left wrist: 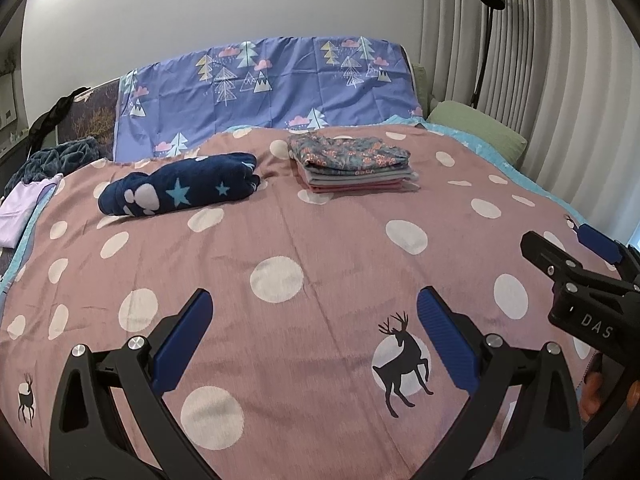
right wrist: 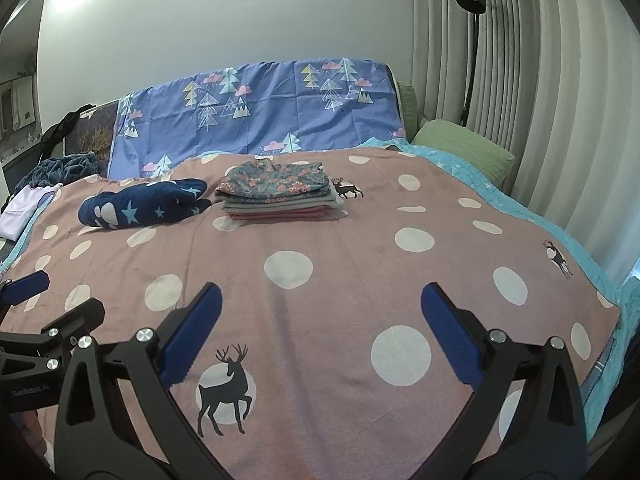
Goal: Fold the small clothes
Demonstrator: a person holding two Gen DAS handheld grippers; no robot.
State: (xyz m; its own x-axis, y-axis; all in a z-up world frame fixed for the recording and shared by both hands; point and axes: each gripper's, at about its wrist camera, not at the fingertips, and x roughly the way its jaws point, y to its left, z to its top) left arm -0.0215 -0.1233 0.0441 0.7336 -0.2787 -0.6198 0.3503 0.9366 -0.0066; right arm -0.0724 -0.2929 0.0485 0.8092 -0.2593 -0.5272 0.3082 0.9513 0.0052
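Clothes lie at the far side of the bed: from the left wrist view the navy star-print garment [left wrist: 180, 184] sits ahead and left of the left gripper [left wrist: 314, 336], long axis crosswise, the folded pile [left wrist: 352, 164] beside it, fingers wide apart and holding nothing. From the right wrist view the right gripper [right wrist: 320, 332] is equally spread and bare, the navy garment farther left, so the left hand looks nearer.

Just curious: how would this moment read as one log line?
left gripper: open, empty | right gripper: open, empty | folded stack, navy blanket: on bedspread
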